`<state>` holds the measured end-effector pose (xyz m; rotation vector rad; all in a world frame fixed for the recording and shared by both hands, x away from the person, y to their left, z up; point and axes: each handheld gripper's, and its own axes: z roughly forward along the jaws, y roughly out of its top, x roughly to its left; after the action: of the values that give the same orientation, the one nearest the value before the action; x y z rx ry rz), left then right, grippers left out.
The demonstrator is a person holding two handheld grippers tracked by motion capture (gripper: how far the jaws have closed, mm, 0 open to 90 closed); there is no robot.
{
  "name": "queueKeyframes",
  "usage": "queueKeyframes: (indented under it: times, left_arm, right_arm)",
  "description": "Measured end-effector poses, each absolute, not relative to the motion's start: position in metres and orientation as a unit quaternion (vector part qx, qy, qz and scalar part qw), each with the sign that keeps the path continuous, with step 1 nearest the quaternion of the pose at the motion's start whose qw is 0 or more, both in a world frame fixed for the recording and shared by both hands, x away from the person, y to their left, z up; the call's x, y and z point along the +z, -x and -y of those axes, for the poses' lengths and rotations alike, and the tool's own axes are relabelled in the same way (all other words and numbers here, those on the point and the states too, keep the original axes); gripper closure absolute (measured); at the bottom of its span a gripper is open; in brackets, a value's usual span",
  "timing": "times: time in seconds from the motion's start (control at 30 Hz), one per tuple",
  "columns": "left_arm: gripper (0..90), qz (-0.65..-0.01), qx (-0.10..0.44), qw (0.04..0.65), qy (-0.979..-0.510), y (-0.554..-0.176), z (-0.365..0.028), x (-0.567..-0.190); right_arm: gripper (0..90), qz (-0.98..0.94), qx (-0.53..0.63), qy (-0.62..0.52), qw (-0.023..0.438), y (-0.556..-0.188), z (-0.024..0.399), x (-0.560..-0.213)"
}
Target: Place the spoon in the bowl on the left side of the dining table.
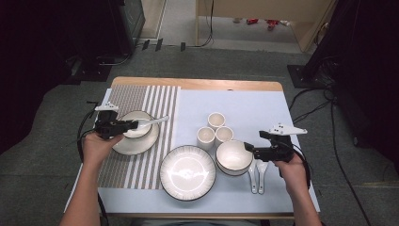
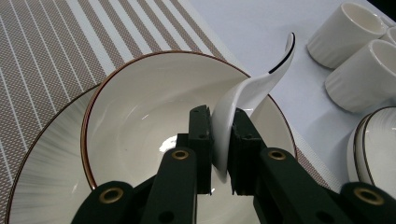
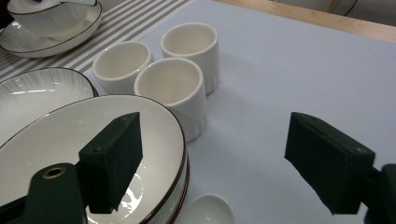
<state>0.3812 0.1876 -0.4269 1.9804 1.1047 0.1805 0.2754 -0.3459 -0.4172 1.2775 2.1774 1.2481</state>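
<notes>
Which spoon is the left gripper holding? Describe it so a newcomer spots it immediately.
Start at the striped placemat on the table's left side, where a bowl sits on a plate. Over that bowl, a white ceramic spoon is pinched in the jaws of the left gripper, its handle pointing toward the cups. The other two spoons lie flat beside the right-hand bowl.

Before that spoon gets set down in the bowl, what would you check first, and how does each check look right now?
1. Left gripper clamped on the spoon: ok, jaws pinch its scoop end.
2. Spoon over the bowl: ok.
3. Bowl seated on its plate: ok.
4. Bowl empty: ok.
5. Right gripper out of the way: ok, open, by the stacked bowls.
6. Spoon touching the bowl yet: cannot tell.
</notes>
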Motion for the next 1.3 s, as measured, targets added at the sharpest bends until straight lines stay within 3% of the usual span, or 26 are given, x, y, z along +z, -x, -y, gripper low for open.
queueKeyframes:
  times: [1.3]
  left_arm:
    - [83.3, -0.447, 0.08, 0.374, -0.808, -0.385, -0.187, -0.442]
  right_arm:
    - [19.3, -0.733, 0.43, -0.494, 0.184, -0.282, 0.378, -0.43]
